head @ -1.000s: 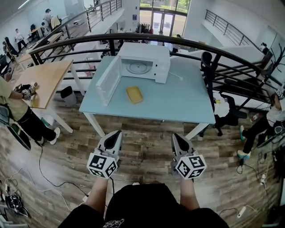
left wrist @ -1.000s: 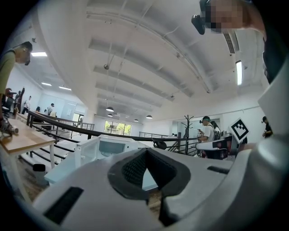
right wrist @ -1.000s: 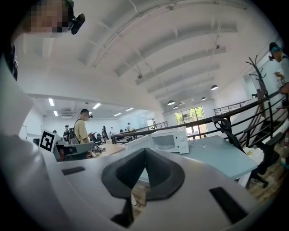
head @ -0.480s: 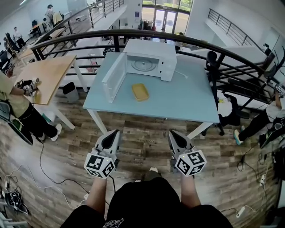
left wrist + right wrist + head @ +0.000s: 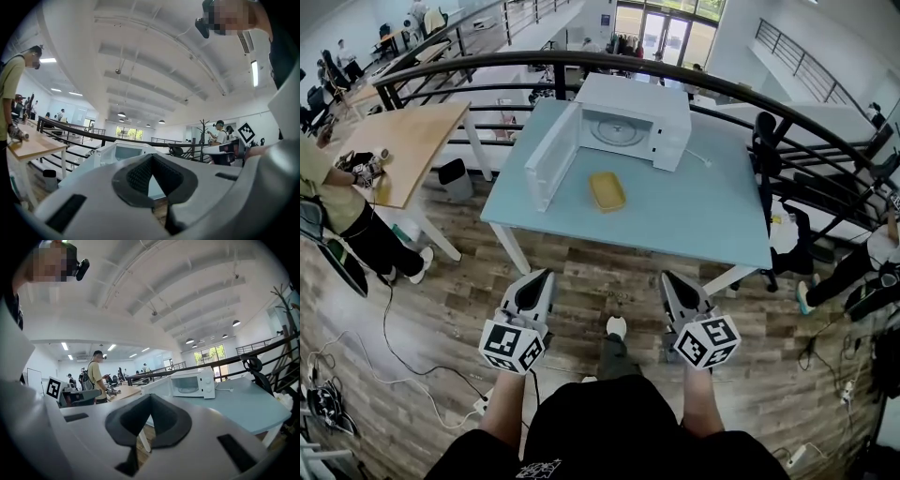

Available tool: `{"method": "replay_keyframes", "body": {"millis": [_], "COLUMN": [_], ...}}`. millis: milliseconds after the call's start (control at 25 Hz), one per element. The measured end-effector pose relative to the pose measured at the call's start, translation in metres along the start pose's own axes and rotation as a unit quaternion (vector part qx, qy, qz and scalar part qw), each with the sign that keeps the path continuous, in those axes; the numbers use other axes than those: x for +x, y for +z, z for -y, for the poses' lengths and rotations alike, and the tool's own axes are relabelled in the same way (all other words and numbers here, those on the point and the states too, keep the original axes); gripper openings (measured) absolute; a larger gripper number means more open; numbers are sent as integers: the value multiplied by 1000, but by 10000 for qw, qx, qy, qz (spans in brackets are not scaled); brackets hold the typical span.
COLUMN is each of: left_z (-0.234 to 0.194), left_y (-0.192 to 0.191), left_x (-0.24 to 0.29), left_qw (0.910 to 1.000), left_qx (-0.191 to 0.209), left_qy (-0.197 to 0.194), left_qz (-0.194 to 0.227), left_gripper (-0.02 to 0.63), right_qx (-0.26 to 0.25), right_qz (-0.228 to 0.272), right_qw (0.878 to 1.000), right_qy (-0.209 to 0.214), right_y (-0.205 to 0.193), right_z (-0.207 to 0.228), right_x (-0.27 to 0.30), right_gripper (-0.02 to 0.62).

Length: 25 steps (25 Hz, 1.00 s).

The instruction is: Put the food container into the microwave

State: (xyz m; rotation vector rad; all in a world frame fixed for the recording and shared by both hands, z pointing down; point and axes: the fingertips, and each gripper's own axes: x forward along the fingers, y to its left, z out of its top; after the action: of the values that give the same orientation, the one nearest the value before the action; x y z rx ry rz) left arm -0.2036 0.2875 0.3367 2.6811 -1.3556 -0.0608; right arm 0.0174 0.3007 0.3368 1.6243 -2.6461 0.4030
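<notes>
On my far left a person (image 5: 333,202) stands at a wooden desk (image 5: 408,150). Ahead, the pale blue table (image 5: 694,220) stands on plank flooring (image 5: 600,281) against a dark railing (image 5: 487,70). On the table the microwave (image 5: 661,117) has its door (image 5: 551,169) swung open to the left. The yellow food container (image 5: 607,190) lies on the tabletop just before the opening. My left gripper (image 5: 541,277) and right gripper (image 5: 670,279) hang short of the table's near edge, roughly level, each with its jaws together on nothing.
</notes>
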Motion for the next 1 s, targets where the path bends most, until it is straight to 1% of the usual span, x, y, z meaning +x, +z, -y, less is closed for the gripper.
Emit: {"method": "replay_keyframes", "body": {"millis": [120, 280, 440, 680, 840, 1000], "left_z": [-4, -13, -21, -34, -40, -47], "left_y": [-4, -7, -8, 1, 3, 4], "left_x": [13, 39, 73, 125, 160, 195], "left_qw": [10000, 9999, 9999, 9998, 9996, 9994], "left_qx": [-78, -86, -74, -101, -40, -46], "left_qy": [-36, -6, 49, 131, 135, 149], "left_qz": [-26, -58, -119, -121, -264, -316], "left_gripper": [6, 6, 6, 6, 6, 6], "right_qx": [-15, 37, 82, 115, 236, 247], "right_qz": [-71, -145, -218, -213, -208, -234], "right_qw": [9999, 9998, 9996, 9993, 9990, 9988], "right_qy": [78, 133, 135, 271, 329, 353], "right_y": [-2, -3, 0, 15, 21, 28], "right_z": [8, 26, 56, 93, 121, 150], "right_x": [15, 35, 57, 96, 118, 141], "right_gripper": [6, 6, 6, 6, 6, 6]}}
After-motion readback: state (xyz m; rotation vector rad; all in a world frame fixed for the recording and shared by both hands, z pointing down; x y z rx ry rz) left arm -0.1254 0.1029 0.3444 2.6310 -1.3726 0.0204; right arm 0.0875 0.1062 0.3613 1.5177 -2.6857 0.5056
